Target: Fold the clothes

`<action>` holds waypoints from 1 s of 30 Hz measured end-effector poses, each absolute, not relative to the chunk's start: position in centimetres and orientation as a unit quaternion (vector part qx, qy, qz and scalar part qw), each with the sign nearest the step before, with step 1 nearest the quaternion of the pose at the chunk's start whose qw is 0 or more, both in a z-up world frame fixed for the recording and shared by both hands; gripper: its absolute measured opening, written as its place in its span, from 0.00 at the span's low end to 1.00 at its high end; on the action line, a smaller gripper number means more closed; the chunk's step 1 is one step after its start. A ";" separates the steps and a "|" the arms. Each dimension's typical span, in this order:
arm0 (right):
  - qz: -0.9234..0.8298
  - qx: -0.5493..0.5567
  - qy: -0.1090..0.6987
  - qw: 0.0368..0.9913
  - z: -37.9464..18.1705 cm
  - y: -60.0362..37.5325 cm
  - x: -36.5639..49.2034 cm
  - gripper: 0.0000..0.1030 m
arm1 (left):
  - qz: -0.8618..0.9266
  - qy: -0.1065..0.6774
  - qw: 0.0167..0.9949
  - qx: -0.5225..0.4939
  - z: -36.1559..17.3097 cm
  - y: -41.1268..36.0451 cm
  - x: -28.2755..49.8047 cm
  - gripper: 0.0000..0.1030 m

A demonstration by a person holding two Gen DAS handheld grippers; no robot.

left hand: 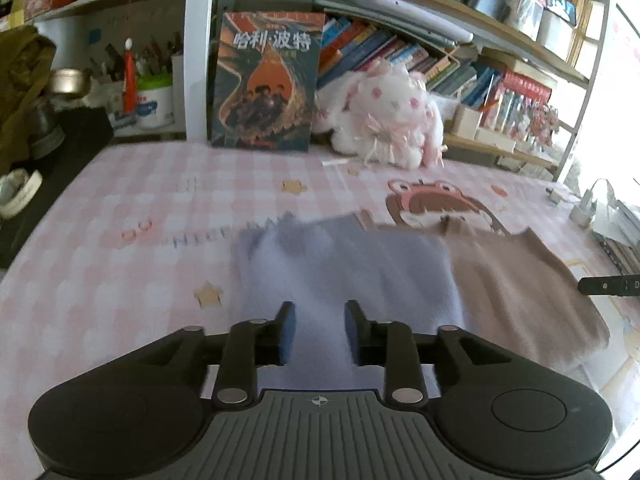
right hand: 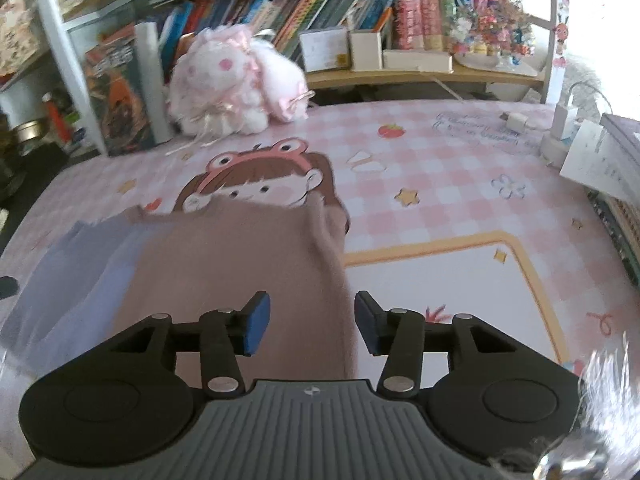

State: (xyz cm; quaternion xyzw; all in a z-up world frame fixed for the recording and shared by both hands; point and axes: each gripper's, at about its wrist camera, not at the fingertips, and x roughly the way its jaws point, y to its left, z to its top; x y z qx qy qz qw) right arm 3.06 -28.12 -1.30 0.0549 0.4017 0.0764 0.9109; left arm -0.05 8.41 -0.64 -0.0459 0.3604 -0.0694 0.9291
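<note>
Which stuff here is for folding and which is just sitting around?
For folding: lavender cloth, brown cloth, left gripper, right gripper.

Just lying about: plush bunny, Harry Potter book, white charger.

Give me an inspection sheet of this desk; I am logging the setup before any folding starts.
Surface: pink checked desk mat with cartoon prints.
Job's things: lavender cloth and brown cloth lying side by side, edges meeting; which overlaps is unclear.
Clutter: plush toy, upright book, paper stack.
Grippers: left gripper open over the lavender cloth; right gripper open over the brown cloth's right edge.
Cables: white charger with cable at the far right.
Surroundings: crowded bookshelves behind.
</note>
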 end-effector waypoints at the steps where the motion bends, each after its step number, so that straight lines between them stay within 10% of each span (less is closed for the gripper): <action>1: 0.081 0.052 0.403 0.910 -1.3 -28.1 2.6 0.48 | -0.064 0.362 0.929 -0.048 -0.7 7.9 -0.7 0.47; 6: 0.105 0.016 0.408 0.907 -1.4 -28.3 -0.1 0.66 | -0.029 0.371 0.926 -0.065 -0.8 5.0 -3.5 0.72; 30: 0.212 -0.080 0.424 0.877 -2.4 -32.9 -7.7 0.79 | 0.051 0.395 0.915 -0.058 -0.9 -5.4 -12.1 0.84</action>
